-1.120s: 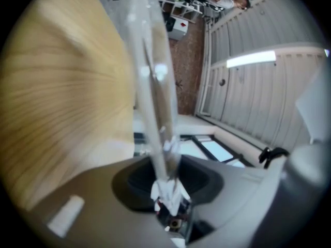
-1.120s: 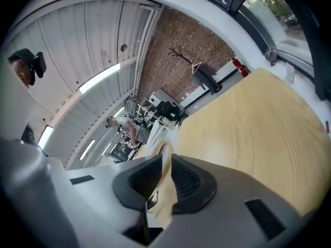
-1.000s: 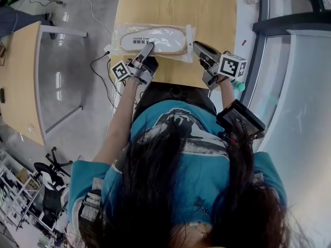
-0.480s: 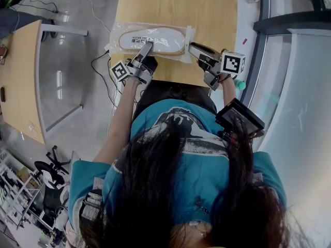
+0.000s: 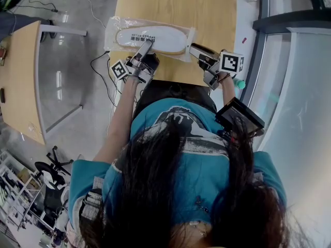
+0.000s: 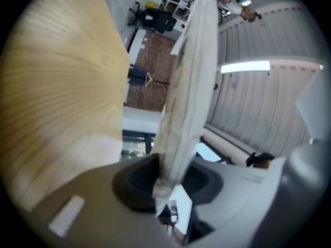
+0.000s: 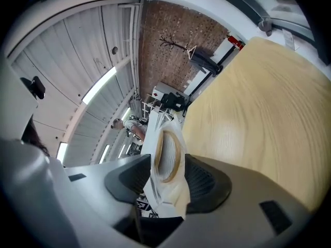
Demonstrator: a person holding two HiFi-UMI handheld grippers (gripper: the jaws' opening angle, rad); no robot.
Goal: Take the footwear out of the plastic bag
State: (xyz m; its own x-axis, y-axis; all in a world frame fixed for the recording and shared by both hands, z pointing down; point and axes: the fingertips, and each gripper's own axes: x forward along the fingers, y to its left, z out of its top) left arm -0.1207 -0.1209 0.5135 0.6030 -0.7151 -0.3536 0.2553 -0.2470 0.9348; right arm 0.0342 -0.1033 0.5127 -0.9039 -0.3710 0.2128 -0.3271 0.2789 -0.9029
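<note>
A clear plastic bag (image 5: 116,29) holding a white flat slipper (image 5: 152,37) lies across the near part of the wooden table (image 5: 176,4). My left gripper (image 5: 147,46) is shut on the bag's near edge; in the left gripper view the bag (image 6: 191,81) rises from between the jaws of the left gripper (image 6: 168,182). My right gripper (image 5: 193,49) is at the bag's right end. Its jaws have just been opening. In the right gripper view the slipper's tan-rimmed end (image 7: 166,154), inside the plastic, stands between the spread pads of the right gripper (image 7: 164,185).
A second wooden table (image 5: 20,76) stands at the left with grey floor between. Black cables (image 5: 101,71) trail on the floor by the table's left edge. A glass wall with a dark frame (image 5: 269,30) runs along the right.
The bag with the slipper has slid a little to the left and away from me on the table. The right gripper's jaws stand wider apart. The left gripper keeps its hold.
</note>
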